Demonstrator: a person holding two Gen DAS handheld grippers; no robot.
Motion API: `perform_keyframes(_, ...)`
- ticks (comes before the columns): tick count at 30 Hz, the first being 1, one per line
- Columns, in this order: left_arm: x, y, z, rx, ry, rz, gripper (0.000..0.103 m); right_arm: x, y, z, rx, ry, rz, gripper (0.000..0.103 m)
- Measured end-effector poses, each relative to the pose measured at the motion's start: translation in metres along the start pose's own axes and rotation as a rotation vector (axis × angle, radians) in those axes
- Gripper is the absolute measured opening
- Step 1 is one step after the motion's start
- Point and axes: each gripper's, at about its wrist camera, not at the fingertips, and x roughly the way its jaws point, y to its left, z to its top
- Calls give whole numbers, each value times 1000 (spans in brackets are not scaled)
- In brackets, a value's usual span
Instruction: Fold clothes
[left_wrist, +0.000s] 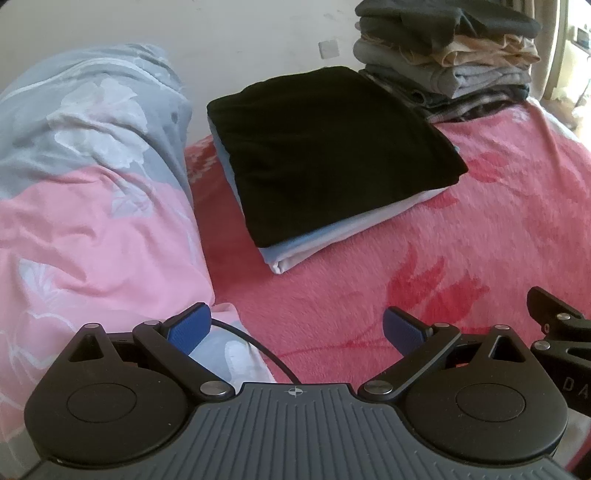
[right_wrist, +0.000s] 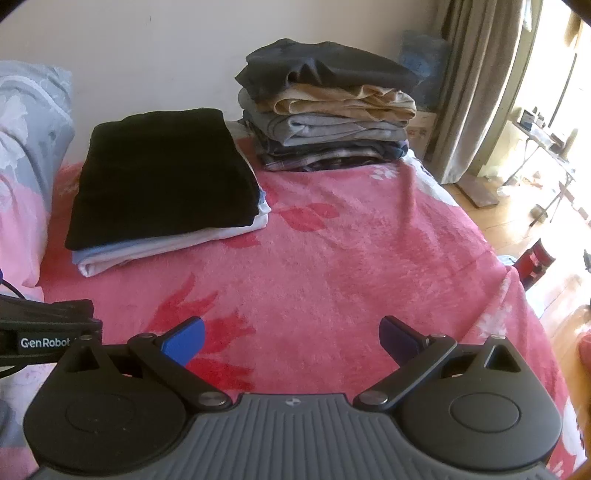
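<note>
A folded black garment (left_wrist: 332, 147) (right_wrist: 162, 173) lies on top of folded white and pale blue pieces (left_wrist: 332, 236) (right_wrist: 166, 243) on the pink bedspread (left_wrist: 369, 295) (right_wrist: 351, 258). Behind it rises a tall stack of folded clothes (left_wrist: 447, 55) (right_wrist: 328, 107) in black, tan, grey and plaid. My left gripper (left_wrist: 297, 328) hovers open above the bedspread, well short of the black garment, with nothing between its blue pads. My right gripper (right_wrist: 291, 339) is open too and holds nothing. Each gripper's body shows at the edge of the other's view.
A rolled grey and pink floral duvet (left_wrist: 92, 166) (right_wrist: 26, 147) fills the left side of the bed. The wall runs behind the stacks. A curtain (right_wrist: 476, 81) hangs at the right, with wooden floor (right_wrist: 546, 229) beyond the bed's right edge. A black cable (left_wrist: 258, 347) runs by the left finger.
</note>
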Motion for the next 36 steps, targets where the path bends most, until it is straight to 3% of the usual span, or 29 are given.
perform_keyframes(36,2,0,1,6,2,-17,100,4,6,0,-16,24,22,102)
